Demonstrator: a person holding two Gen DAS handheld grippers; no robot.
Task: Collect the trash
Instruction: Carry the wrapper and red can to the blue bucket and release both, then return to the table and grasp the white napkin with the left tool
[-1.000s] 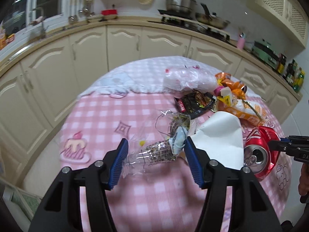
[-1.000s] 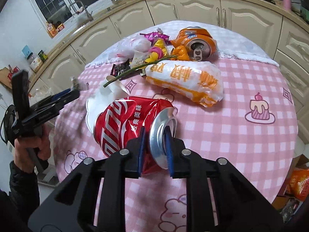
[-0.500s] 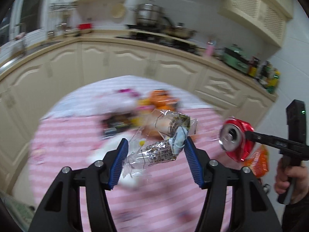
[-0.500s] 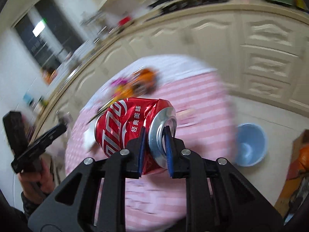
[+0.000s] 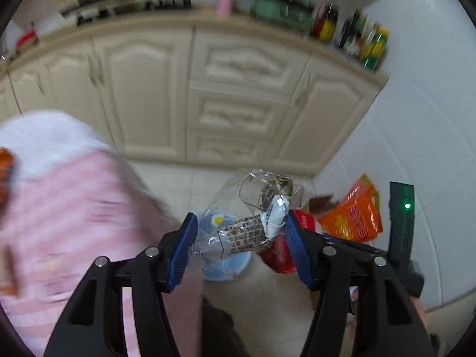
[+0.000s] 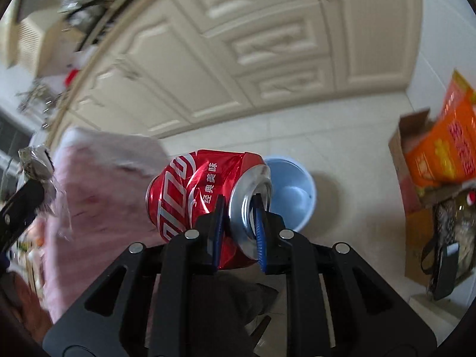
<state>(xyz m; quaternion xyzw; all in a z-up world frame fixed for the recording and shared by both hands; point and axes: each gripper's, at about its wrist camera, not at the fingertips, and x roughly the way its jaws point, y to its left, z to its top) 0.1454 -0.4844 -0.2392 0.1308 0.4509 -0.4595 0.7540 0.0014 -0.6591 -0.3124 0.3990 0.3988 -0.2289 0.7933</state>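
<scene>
Closest to me, the right gripper [image 6: 238, 223] is pinched tight on the rim of a dented red cola can [image 6: 205, 196], one finger [image 6: 259, 232] poked inside the can's mouth and the other against its outside wall. The can hangs sideways above the floor, with the pale blue bin [image 6: 293, 190] just behind and below it. Beside it, the left gripper [image 5: 241, 235] stands about half open, its blue pads pressing on either end of a crumpled clear plastic wrapper [image 5: 253, 226] with printed strips; through the film the same blue bin [image 5: 229, 267] shows underneath.

Further out, the pink checked tablecloth [image 5: 74, 208] falls away to the left, an orange carton [image 6: 440, 154] sits in a cardboard box by the wall, and cream cabinets [image 5: 238, 95] run behind.

The risks, as I judge them: the can is held only by its thin lip, so it may twist loose and roll wide of the bin. The wrapper is light and springy; let go too high, it could drift or cling to a pad.
</scene>
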